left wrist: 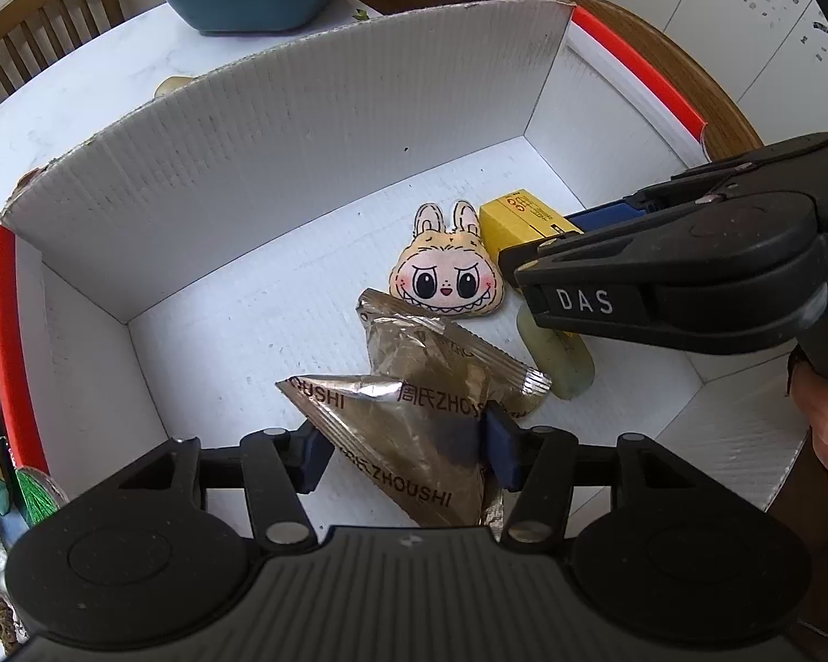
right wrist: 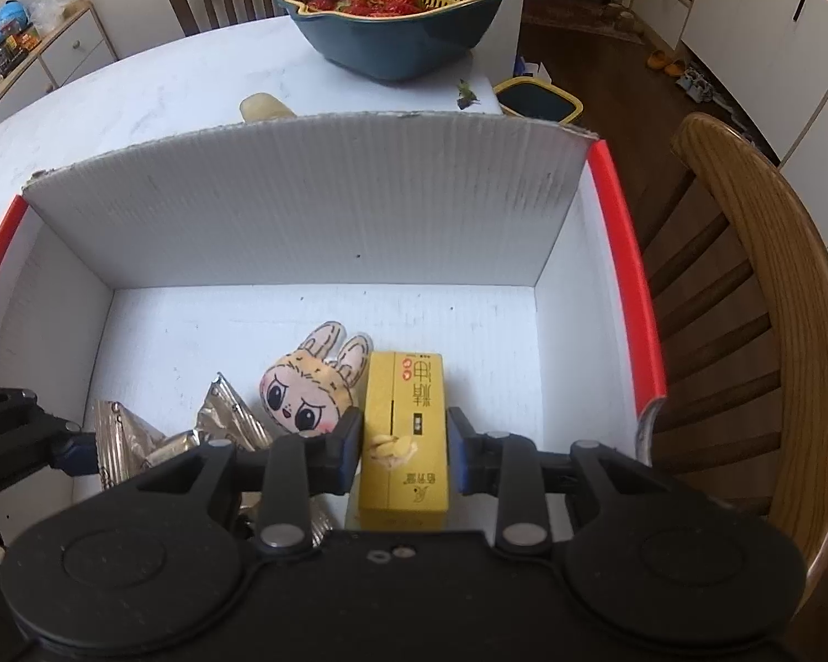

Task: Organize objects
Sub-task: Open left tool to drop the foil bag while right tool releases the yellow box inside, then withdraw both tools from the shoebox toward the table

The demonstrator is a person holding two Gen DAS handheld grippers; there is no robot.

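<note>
A: Left gripper [left wrist: 405, 449] straddles the ZHOUSHI packet [left wrist: 408, 441] in the white box [left wrist: 303, 165]; can't tell if it's pinching

B: Right gripper [right wrist: 403, 449] stands apart round the yellow carton [right wrist: 405, 430]: lift both straight up w/o dragging

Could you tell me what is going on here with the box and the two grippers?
A person is putting small things into a white box with a gripper in each hand. The left gripper has a silver snack packet between its fingers. The right gripper straddles a yellow carton, with a gap on one side. A bunny plush and another packet already lie inside.
</note>
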